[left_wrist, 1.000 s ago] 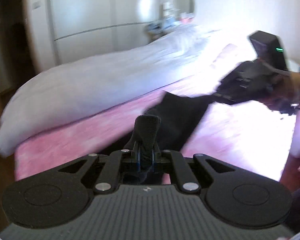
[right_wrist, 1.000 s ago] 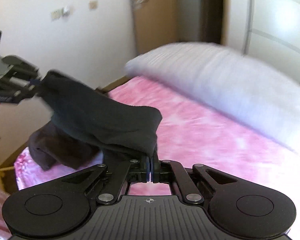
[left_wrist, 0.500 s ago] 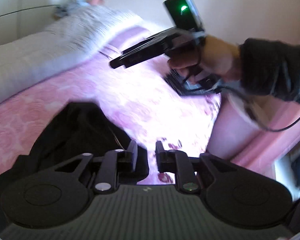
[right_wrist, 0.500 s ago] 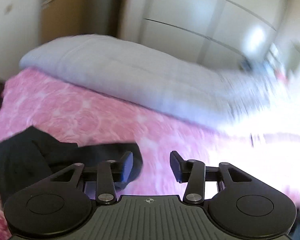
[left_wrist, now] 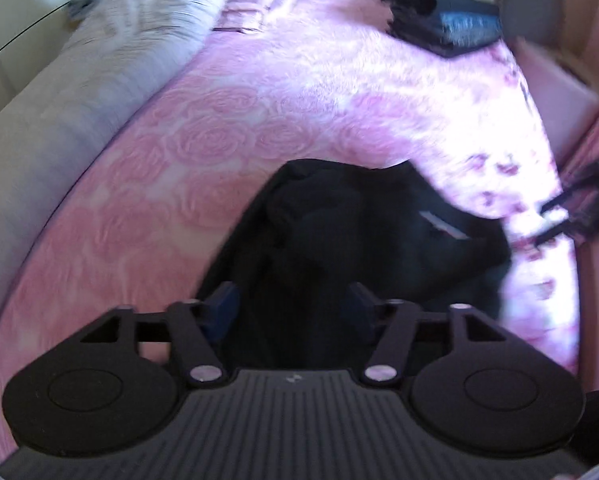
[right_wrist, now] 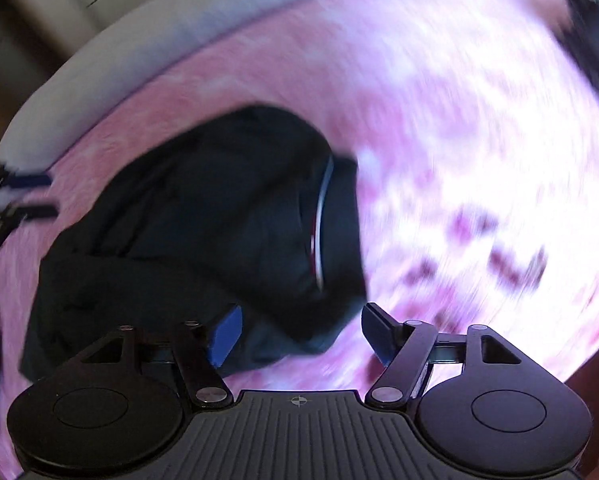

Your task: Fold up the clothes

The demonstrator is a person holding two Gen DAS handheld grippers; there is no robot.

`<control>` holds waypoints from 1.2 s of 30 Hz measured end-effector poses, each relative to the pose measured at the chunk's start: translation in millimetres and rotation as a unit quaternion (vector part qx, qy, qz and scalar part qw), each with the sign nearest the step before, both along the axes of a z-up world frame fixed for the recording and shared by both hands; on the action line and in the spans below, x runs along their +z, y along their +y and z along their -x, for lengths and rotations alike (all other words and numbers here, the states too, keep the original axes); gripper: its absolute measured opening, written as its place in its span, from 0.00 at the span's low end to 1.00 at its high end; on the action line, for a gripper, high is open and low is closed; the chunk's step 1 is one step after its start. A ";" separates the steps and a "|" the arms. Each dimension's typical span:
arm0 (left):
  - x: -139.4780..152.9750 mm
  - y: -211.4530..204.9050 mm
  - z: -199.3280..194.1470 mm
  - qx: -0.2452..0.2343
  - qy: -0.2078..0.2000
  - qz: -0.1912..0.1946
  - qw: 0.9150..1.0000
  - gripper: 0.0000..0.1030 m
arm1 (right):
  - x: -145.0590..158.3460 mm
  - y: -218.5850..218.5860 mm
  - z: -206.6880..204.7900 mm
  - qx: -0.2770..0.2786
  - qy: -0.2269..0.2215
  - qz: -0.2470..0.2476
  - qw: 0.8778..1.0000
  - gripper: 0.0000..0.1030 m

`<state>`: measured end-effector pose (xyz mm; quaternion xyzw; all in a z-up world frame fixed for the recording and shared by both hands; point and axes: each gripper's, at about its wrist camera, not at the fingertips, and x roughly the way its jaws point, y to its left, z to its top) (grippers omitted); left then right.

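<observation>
A dark garment point(left_wrist: 351, 232) lies crumpled on the pink rose-patterned bedspread point(left_wrist: 219, 140); a thin white and red stripe shows on it. My left gripper point(left_wrist: 291, 308) hangs over its near part, jaws opening, with blue pads apart and nothing pressed between them. In the right wrist view the same garment point(right_wrist: 203, 216) spreads left of centre. My right gripper point(right_wrist: 299, 332) is over its near edge, jaws opening, pads clear of the cloth. The right gripper's fingers point(left_wrist: 559, 220) show at the left view's right edge, and the left gripper's fingers point(right_wrist: 23, 196) at the right view's left edge.
A stack of dark folded clothes point(left_wrist: 443, 20) sits at the far corner of the bed, also seen as a dark stack point(right_wrist: 595, 48) at the right view's top right. A long white duvet roll point(left_wrist: 59, 92) lies along the bed's far side. The bed's edge point(left_wrist: 571, 264) drops at right.
Both grippers let go of the dark garment and opened. It dropped from hanging between them onto the bedspread, and both grippers swung down to point at it.
</observation>
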<state>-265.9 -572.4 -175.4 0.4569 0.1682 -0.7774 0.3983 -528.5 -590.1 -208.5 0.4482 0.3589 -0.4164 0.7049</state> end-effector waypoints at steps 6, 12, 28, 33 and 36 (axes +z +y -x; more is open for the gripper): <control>-77.5 -87.7 12.7 -0.048 -0.051 -0.052 0.996 0.60 | -62.9 18.5 14.2 -0.166 -0.103 -0.056 0.979 0.70; -98.8 -98.3 1.1 -0.034 -0.048 -0.109 0.992 0.08 | -79.5 4.9 36.2 -0.276 -0.168 -0.060 0.944 0.06; 208.2 137.7 -121.8 0.147 0.024 0.140 0.979 0.08 | 201.0 -46.8 75.9 0.025 -0.065 0.241 0.968 0.03; 256.6 234.4 -119.6 0.141 0.075 0.181 0.971 0.08 | 285.8 -6.3 97.3 0.043 -0.048 0.335 0.940 0.03; 283.6 282.9 -122.3 0.102 0.097 0.202 0.969 0.08 | 324.8 38.0 98.8 0.023 -0.040 0.385 0.922 0.03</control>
